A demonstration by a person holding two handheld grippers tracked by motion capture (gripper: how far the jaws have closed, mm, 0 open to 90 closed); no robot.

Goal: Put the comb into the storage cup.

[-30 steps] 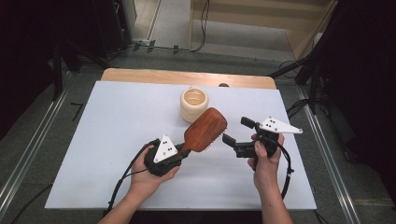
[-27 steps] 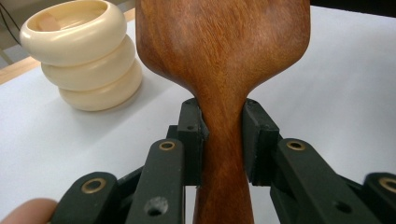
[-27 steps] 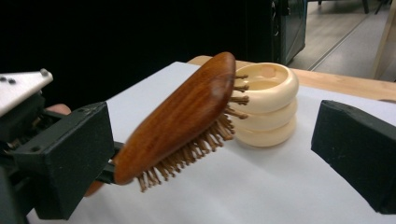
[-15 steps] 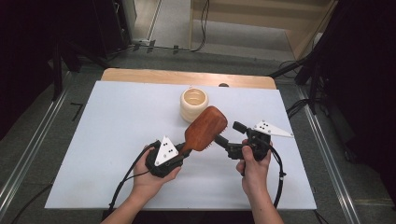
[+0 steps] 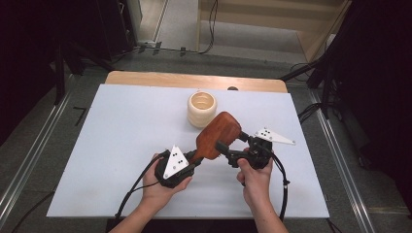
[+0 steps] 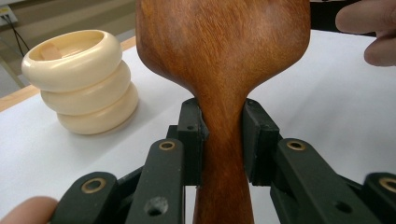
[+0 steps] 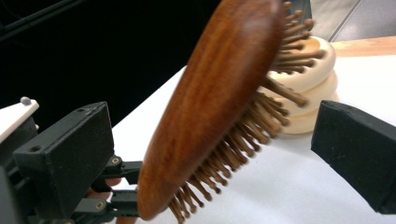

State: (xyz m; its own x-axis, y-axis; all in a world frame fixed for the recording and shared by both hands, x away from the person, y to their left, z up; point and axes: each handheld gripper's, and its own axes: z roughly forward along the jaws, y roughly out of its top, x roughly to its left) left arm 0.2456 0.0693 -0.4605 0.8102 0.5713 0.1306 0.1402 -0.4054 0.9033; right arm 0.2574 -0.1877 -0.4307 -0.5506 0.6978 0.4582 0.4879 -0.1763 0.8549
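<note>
The left gripper (image 5: 193,162) is clamping the wooden hairbrush (image 5: 217,135) above open white table (image 5: 121,126), while the right gripper (image 5: 232,148), jaws apart around its head, has been closing in from the right edge.

The cream ringed holder (image 5: 202,108) stands just behind the raised hairbrush (image 5: 217,136), blocking the way forward at mid-table. Bare white table (image 5: 121,121) lies open to its left, and a narrower open strip to its right.

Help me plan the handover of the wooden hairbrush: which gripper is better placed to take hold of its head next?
Right. The right gripper has its jaws open on either side of the hairbrush head, pads not touching. The left gripper is already clamped on the handle neck, so it is best left steadying it.
</note>
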